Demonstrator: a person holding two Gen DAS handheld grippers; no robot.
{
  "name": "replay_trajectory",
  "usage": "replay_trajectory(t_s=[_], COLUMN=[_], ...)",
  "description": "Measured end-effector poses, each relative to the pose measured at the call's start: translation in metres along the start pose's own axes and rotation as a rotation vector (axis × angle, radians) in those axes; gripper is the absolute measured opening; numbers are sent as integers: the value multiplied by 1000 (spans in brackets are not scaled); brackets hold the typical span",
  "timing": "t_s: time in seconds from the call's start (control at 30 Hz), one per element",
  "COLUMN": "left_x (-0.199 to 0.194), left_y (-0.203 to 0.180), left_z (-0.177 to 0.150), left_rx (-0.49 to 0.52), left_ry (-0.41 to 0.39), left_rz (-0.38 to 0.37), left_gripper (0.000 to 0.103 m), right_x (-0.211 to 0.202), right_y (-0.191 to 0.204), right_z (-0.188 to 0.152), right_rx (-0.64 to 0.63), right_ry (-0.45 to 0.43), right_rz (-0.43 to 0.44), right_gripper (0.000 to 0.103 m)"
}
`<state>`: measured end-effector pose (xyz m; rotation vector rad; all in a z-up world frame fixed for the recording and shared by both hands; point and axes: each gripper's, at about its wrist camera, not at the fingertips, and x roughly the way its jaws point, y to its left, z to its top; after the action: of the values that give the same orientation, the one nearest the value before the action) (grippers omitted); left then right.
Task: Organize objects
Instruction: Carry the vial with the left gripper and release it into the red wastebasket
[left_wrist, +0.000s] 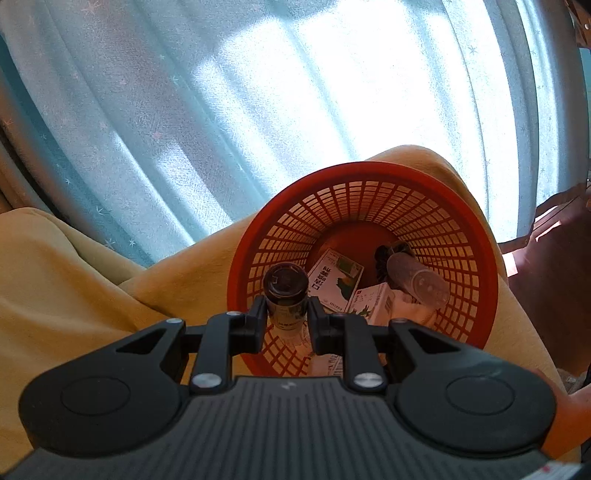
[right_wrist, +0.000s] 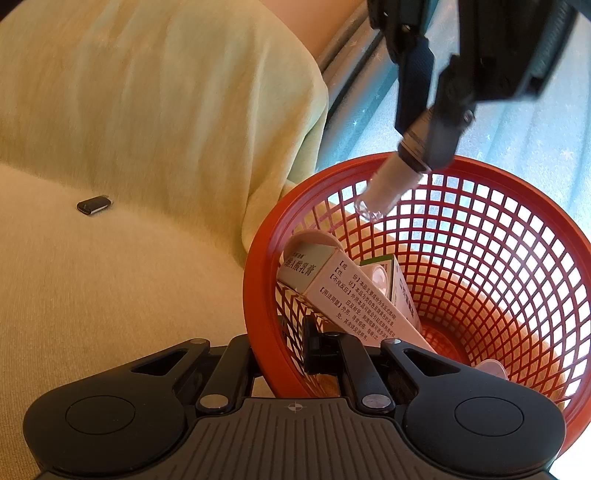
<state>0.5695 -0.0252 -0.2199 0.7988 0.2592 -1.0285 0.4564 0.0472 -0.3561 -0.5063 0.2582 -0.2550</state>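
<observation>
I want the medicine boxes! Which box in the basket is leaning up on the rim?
The long pinkish-white box leans on the red basket's rim near the right claw. The green-and-white box sits behind it.

A small dark glass bottle with a pale label is hanging tilted, base downward, just above the near rim of the red mesh basket. Inside the basket, white and green medicine boxes are lying slanted against its wall, and a clear plastic cup is resting on its side beside them.
</observation>
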Motion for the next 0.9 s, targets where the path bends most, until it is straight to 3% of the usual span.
replay_trajectory(t_s=[0.43,0.47,0.5,0.9], left_x=[41,46,49,26], left_y=[-20,-21,-21,3], left_z=[19,21,23,2], left_rx=[12,11,7,-43], left_ry=[-42,-43,-49,-24], left_rz=[-56,-53,-51,-3], left_gripper=[23,38,46,46], right_x=[1,2,3,9], right_y=[-1,0,0,2], right_z=[0,1,1,4], right_rx=[2,2,2,8], right_ry=[0,1,1,2], right_rz=[0,2,2,0], right_gripper=[3,3,3,3])
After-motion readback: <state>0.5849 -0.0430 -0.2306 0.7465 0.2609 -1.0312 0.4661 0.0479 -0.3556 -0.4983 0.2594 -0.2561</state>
